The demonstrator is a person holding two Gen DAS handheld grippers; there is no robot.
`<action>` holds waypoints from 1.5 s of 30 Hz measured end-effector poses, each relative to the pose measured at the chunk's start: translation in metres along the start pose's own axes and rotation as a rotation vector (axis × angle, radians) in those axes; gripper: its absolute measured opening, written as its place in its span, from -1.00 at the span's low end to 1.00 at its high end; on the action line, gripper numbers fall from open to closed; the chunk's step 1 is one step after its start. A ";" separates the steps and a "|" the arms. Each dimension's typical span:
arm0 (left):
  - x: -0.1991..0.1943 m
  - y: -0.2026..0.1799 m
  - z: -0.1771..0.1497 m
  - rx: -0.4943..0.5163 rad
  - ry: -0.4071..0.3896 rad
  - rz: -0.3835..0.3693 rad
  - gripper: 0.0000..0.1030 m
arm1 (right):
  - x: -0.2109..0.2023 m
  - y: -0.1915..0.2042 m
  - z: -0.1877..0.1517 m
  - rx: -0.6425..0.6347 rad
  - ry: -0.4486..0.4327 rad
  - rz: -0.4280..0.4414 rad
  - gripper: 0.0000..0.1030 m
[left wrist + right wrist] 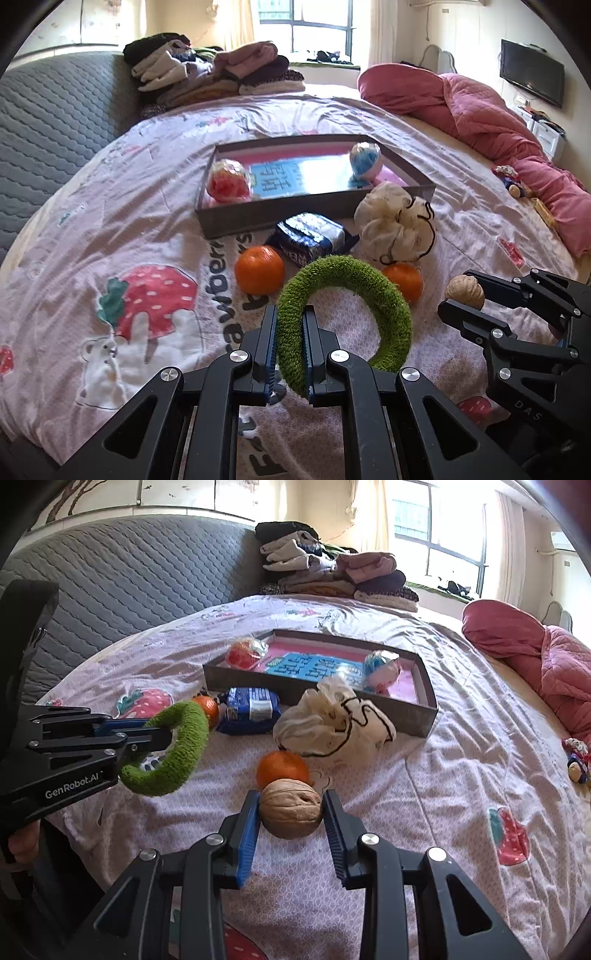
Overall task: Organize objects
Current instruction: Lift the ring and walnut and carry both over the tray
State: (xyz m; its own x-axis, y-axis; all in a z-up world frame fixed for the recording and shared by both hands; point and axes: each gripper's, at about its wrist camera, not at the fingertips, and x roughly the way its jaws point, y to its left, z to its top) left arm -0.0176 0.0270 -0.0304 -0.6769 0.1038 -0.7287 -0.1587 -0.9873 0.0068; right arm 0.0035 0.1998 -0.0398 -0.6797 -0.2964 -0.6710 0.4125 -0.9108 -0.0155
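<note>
"GenRobot.AI" on left tongs (162, 734)

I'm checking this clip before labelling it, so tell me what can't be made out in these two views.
- Blue snack packet: its print is too small to read in either view.
- Second orange: left wrist view, partly hidden behind the green ring.
- Box: right wrist view, its floor under the white mesh pouf is hidden.
- Small toys by the pink quilt: too small to identify.
</note>
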 end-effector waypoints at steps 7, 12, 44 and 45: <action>-0.015 -0.001 0.005 0.005 -0.041 0.014 -0.77 | -0.005 0.001 0.005 -0.006 -0.025 0.002 -0.33; -0.024 -0.001 0.013 0.000 -0.071 0.012 -0.77 | -0.013 -0.002 0.015 0.003 -0.058 0.003 -0.33; -0.038 0.005 0.087 -0.047 -0.148 0.028 -0.77 | -0.037 -0.018 0.095 -0.007 -0.229 -0.050 -0.33; -0.038 0.005 0.091 -0.051 -0.153 0.027 -0.77 | -0.037 -0.018 0.098 -0.009 -0.236 -0.054 -0.33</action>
State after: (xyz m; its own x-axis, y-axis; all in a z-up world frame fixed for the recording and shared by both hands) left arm -0.0583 0.0287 0.0598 -0.7827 0.0903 -0.6159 -0.1047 -0.9944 -0.0127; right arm -0.0382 0.1992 0.0579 -0.8230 -0.3075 -0.4776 0.3767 -0.9248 -0.0537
